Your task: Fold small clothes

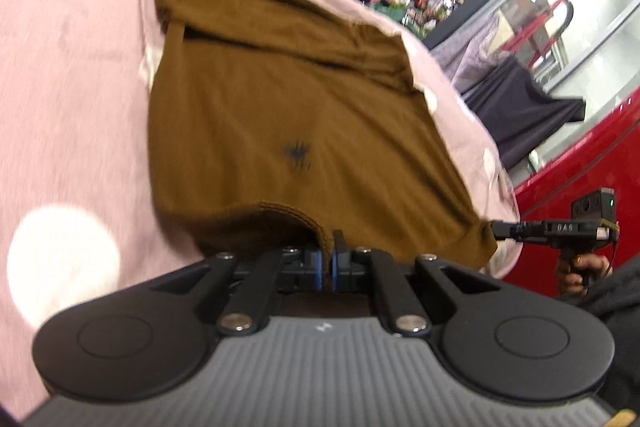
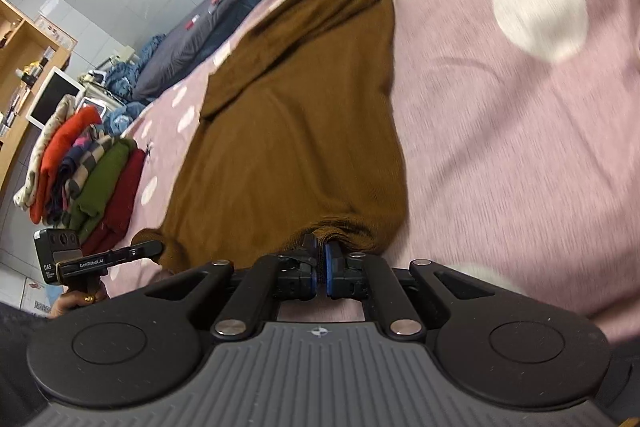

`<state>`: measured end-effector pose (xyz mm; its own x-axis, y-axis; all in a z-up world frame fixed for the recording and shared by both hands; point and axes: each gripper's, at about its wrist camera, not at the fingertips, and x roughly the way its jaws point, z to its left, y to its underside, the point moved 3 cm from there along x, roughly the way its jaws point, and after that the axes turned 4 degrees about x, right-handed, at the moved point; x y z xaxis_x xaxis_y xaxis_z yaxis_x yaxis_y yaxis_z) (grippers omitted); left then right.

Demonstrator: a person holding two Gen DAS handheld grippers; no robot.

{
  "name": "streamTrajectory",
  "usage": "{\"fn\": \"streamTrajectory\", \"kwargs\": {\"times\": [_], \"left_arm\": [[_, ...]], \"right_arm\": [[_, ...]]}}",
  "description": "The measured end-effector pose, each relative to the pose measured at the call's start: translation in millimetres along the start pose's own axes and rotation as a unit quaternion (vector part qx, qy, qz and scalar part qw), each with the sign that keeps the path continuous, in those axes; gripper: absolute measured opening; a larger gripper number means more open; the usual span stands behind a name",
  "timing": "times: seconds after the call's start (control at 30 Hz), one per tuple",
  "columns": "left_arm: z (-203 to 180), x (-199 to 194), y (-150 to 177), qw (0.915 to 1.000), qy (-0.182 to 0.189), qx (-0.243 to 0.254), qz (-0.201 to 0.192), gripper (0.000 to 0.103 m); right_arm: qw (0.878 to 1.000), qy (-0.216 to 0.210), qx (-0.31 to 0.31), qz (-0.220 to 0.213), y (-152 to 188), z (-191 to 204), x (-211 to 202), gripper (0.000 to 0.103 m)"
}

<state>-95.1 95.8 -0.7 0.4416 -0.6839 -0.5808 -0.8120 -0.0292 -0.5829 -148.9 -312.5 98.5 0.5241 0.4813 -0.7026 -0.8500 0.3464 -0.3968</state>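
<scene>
Blue-padded left tongs (image 1: 331, 259) are closed on the ribbed near hem of one brown knitted garment (image 1: 288, 123), with the fabric edge pinched between the pads. The right tongs (image 2: 321, 263) are likewise closed on the same hem, at the garment's other near corner; a fold of brown knit sits between their blue pads.

From both tongs the garment extends away across a pink cloth with white dots (image 2: 520, 99) that covers the surface. Its near edge is lifted at the two grip points; the far part lies on the cloth, with a folded band across the far end. A small dark mark (image 1: 297, 157) shows on the knit in the left wrist view.

Count: one brown garment, two tongs, two hands on the handles. The right hand (image 1: 576, 273) appears at the right edge of the left wrist view; the left hand (image 2: 76, 301) appears at the lower left of the right wrist view.

One stack of folded clothes (image 2: 88, 171), red, green, orange and striped, lies at the cloth's edge beyond the left tongs.

Both views are motion-blurred. The hem section between the tongs is hidden by the tool bodies, and the background shelving is too blurred to itemise.
</scene>
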Motion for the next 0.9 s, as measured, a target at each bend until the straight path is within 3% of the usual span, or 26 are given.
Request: {"fn": "streamTrajectory", "kwargs": {"times": [0.27,0.57,0.73,0.83,0.9], "left_arm": [[9.6,22.2,-55.4,0.9978,0.0,-0.005,-0.065,0.004],[40.2,46.5,-132.1,0.9902,-0.051,-0.002,-0.13,0.004],[57.2,69.8,-183.8,0.9868,-0.076,0.005,-0.143,0.004],[66.2,93.2,-213.1,0.9851,-0.105,0.024,-0.134,0.004],[75.8,108.4,-230.6,0.985,-0.113,0.012,-0.13,0.004]], "right_arm": [[0.998,-0.02,-0.031,-0.05,-54.9,11.0,21.3,0.007],[0.992,-0.016,-0.075,-0.104,-141.0,18.9,55.9,0.007],[0.989,0.003,-0.077,-0.13,-189.0,19.6,87.3,0.007],[0.986,0.019,-0.075,-0.146,-214.6,17.9,102.9,0.007],[0.985,0.025,-0.067,-0.154,-228.4,16.8,111.5,0.007]]}}
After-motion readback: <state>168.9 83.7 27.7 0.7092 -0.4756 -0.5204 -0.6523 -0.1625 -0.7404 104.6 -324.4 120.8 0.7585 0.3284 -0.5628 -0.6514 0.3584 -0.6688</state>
